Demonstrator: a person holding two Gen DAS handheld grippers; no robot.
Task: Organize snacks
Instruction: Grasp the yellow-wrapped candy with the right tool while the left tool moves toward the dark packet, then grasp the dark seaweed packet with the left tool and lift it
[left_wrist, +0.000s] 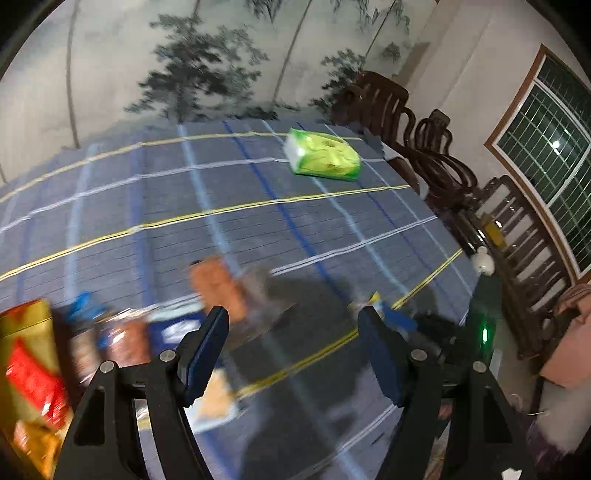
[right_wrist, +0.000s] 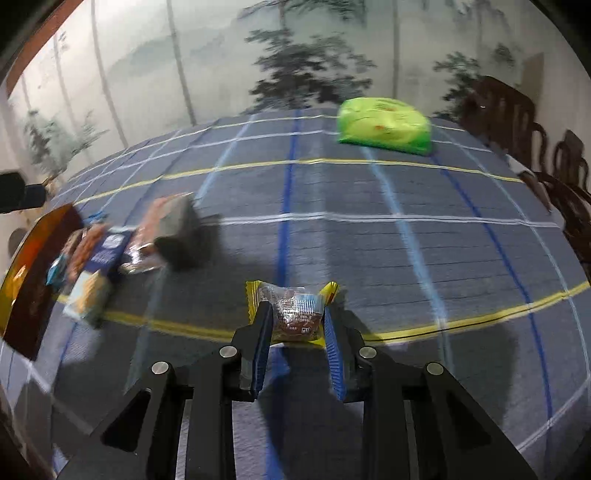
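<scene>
Right gripper (right_wrist: 297, 317): clamped on small snack packet (right_wrist: 295, 312), yellow crimped ends, brown contents; packet pinched betw. blue pads, over near part of counter (right_wrist: 369, 251) w/ blue plaid cloth. Left gripper (left_wrist: 293, 326): jaws apart, nothing betw. them. Blurred snack packs (right_wrist: 96, 266) heaped by counter's left edge, next to yellow-red box (left_wrist: 29, 369); details illegible. Green tissue pack (right_wrist: 384, 125) lying flat nr far right corner, well apart from snacks. Dark wooden chairs (left_wrist: 417, 140) along right edge.
</scene>
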